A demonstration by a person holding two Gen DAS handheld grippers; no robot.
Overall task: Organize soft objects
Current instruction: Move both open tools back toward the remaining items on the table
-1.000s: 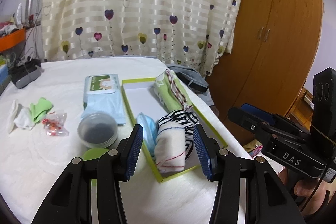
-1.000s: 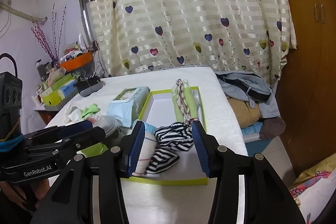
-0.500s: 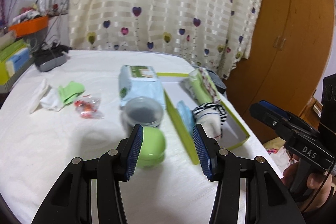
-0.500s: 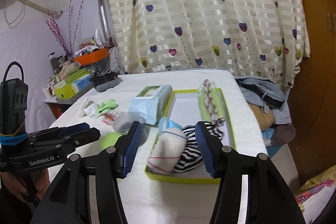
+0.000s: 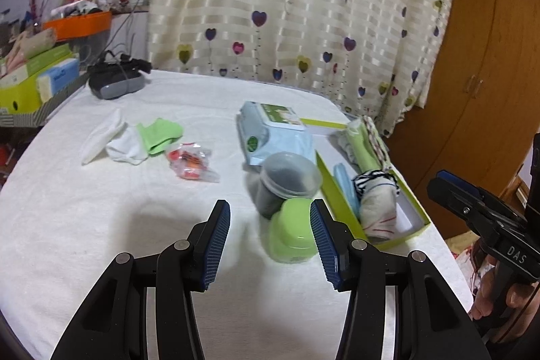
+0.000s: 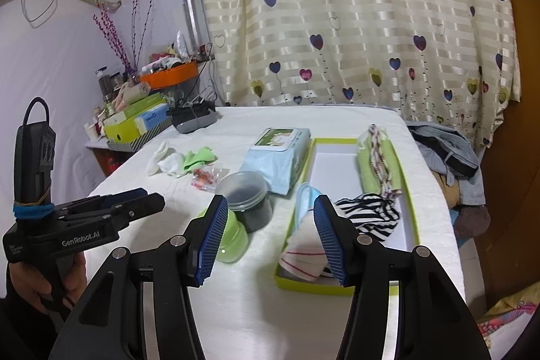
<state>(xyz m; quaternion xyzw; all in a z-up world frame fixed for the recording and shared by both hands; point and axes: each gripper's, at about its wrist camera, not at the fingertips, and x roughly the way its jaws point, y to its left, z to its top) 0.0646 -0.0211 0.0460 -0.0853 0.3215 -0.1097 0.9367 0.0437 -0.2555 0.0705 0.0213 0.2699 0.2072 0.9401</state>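
Note:
A lime-edged box [image 6: 410, 221] on the white bed holds a rolled white sock [image 6: 302, 255], a striped cloth [image 6: 371, 215], a blue mask [image 6: 305, 194] and a green roll [image 6: 378, 164]; the box also shows in the left wrist view [image 5: 341, 201]. Loose white socks [image 5: 111, 140] and a green sock [image 5: 158, 132] lie at the left of the bed. My left gripper [image 5: 270, 238] is open and empty above the bed, beside a green cup [image 5: 293, 233]. My right gripper [image 6: 270, 238] is open and empty above the box's near left corner.
A wet-wipes pack [image 5: 273, 134], a clear lidded tub [image 5: 288, 181] and a small red-filled packet [image 5: 190, 161] lie mid-bed. A grey device [image 5: 116, 81] sits at the far edge. Cartons [image 5: 30, 80] stand at the left. A wooden wardrobe [image 5: 489, 56] is on the right.
My left gripper has swung left, away from over the box toward the middle of the bed. My right gripper has drawn back and shifted slightly left. Both stay open.

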